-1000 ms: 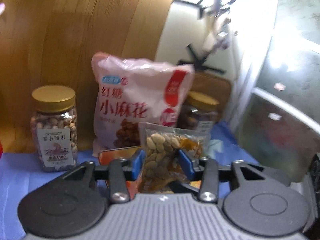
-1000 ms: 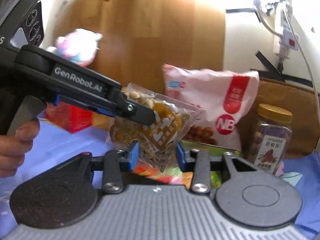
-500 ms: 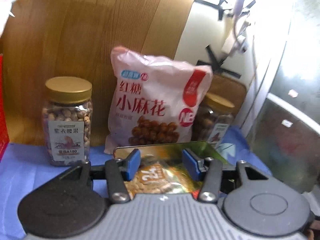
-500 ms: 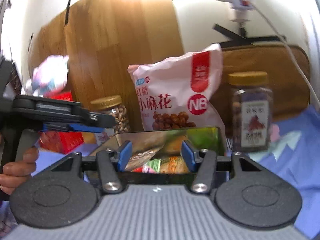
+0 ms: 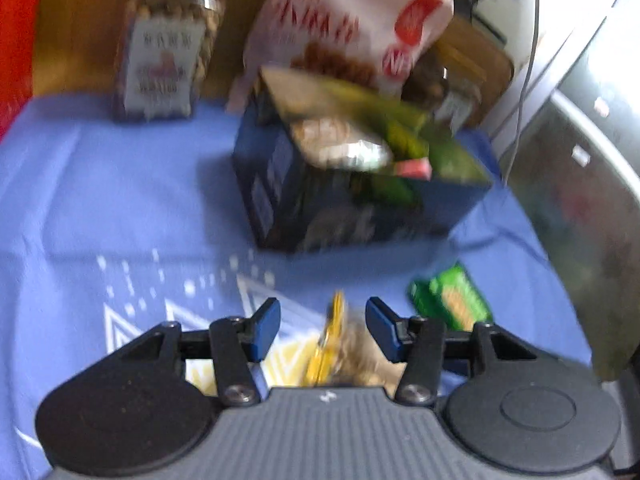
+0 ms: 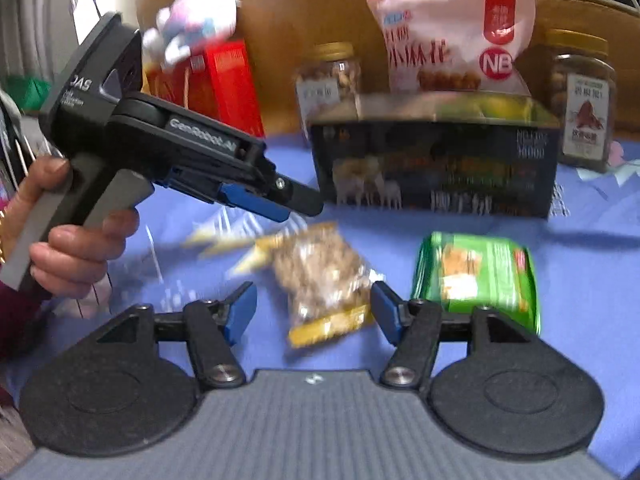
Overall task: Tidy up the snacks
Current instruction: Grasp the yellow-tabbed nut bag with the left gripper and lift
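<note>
A dark blue box [image 5: 360, 208] [image 6: 436, 168] on the blue cloth holds several snack packets. A clear packet of seeds with a yellow edge [image 6: 324, 276] lies on the cloth in front of it, and also shows low between the left fingers [image 5: 340, 344]. A green packet [image 6: 480, 276] [image 5: 452, 300] lies to its right. My left gripper [image 5: 322, 330] is open above the seed packet; it shows in the right wrist view [image 6: 292, 204], hovering over the cloth. My right gripper [image 6: 312, 312] is open, just short of the seed packet.
A pink snack bag [image 6: 452, 36] [image 5: 344, 28] leans on the wooden board behind the box. Two gold-lidded nut jars [image 6: 332, 80] [image 6: 580, 96] flank it. A red box [image 6: 216, 76] with a plush toy [image 6: 196, 24] stands at the left. A metal cabinet [image 5: 580, 180] is on the right.
Both grippers have pulled back and down from the box. The seed packet the left gripper held one second ago now lies in the box. Both views are blurred by motion.
</note>
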Demonstrator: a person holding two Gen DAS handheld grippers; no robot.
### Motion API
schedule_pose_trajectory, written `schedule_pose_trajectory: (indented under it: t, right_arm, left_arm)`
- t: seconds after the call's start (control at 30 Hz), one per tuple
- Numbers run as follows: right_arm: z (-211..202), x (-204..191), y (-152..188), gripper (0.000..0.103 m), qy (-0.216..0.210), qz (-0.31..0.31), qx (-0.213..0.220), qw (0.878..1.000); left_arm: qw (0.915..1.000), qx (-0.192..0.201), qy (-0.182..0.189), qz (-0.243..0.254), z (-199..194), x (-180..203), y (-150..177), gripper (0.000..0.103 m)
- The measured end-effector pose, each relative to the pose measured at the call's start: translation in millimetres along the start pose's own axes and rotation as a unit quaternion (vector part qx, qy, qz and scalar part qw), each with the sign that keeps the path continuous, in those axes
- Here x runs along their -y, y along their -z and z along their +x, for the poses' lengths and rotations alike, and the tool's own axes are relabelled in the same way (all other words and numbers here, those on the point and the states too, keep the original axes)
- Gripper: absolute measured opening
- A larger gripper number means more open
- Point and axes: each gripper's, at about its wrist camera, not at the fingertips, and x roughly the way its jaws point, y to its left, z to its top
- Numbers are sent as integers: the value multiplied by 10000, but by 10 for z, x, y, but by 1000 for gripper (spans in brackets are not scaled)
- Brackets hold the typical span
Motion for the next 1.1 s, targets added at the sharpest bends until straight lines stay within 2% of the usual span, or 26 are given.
schedule_pose_trajectory:
  t: [0.2, 0.27, 0.3, 0.33, 0.4, 0.57, 0.77, 0.87, 0.97, 1.1]
  right_arm:
    - [-104, -82, 95, 66, 356, 79, -85, 9993]
    - [-65, -111, 76, 65, 471, 44, -106, 9988]
    - [-26, -119, 61, 62, 529, -14, -116, 9985]
    - [-5, -158, 55, 59, 597, -108, -121, 9981]
    - [55, -194, 50, 51, 708, -308, -114, 9970]
    - [138, -277, 1, 50, 939, -657, -16, 9934]
    - [194, -319, -28, 49, 644, -713, -17, 9954]
    - [201, -357, -36, 51, 484, -855, -60, 9951]
    - [187, -319, -38, 55, 439, -830, -138, 9955]
    - [164, -247, -26, 57, 311, -727, -205, 9967]
  left_arm:
    - [9993, 120, 19, 363, 40, 82, 56, 50]
    - [9990, 120, 51, 416, 44, 99, 70, 48]
    - [9990, 93, 113, 411, 48, 108, 65, 47]
    - [9990, 57, 189, 406, 51, 110, 69, 40]
    - [9989, 14, 245, 406, 22, 129, 97, 40]
    - [9991, -70, 284, 299, -76, 90, 156, 40]
    - [9998, -13, 194, 39, -276, -49, 284, 40]
    - [9996, 22, 210, -161, -364, -134, 309, 43]
    - [9995, 127, 63, -288, -410, -166, 296, 43]
    - [9995, 29, 89, -308, -365, -115, 302, 43]
